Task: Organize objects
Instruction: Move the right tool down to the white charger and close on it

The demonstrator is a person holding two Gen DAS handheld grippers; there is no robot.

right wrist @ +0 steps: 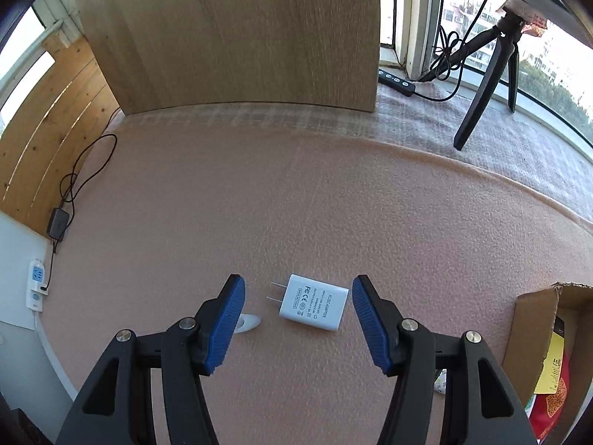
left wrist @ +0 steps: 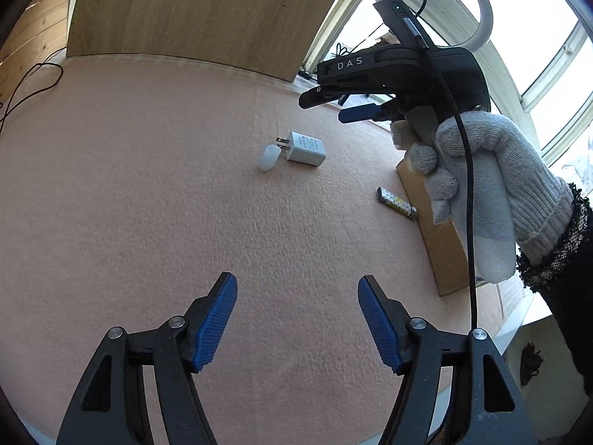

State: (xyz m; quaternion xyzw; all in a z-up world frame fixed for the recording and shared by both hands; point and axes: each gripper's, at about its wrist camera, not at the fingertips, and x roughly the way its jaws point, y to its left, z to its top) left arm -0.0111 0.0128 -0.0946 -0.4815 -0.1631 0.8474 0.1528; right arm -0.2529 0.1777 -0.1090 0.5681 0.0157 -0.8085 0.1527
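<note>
A white plug-in power adapter (right wrist: 314,307) lies flat on the pink foam-like table cover (right wrist: 333,204), label side up, its two metal prongs pointing left in my right wrist view. My right gripper (right wrist: 298,324) hangs over it with its blue-padded fingers spread wide, one on each side of the adapter and touching nothing. Just left of the prongs sits a small translucent white cap (right wrist: 247,322), half hidden behind the left pad, so its shape is hard to make out.

From my left wrist view, the same adapter (left wrist: 305,148) and cap (left wrist: 269,158) lie just apart, well ahead of my left gripper (left wrist: 296,320), whose fingers are also spread and empty. A gloved hand (left wrist: 481,178) holds the right gripper above them. A small patterned tube (left wrist: 396,203) lies beside a cardboard box (left wrist: 441,244), which the glove partly covers.

In the right view the box (right wrist: 533,330) is cut off at the frame edge; yellow and red packaging shows inside, unreadable. A black tripod (right wrist: 485,74) stands at the window.
</note>
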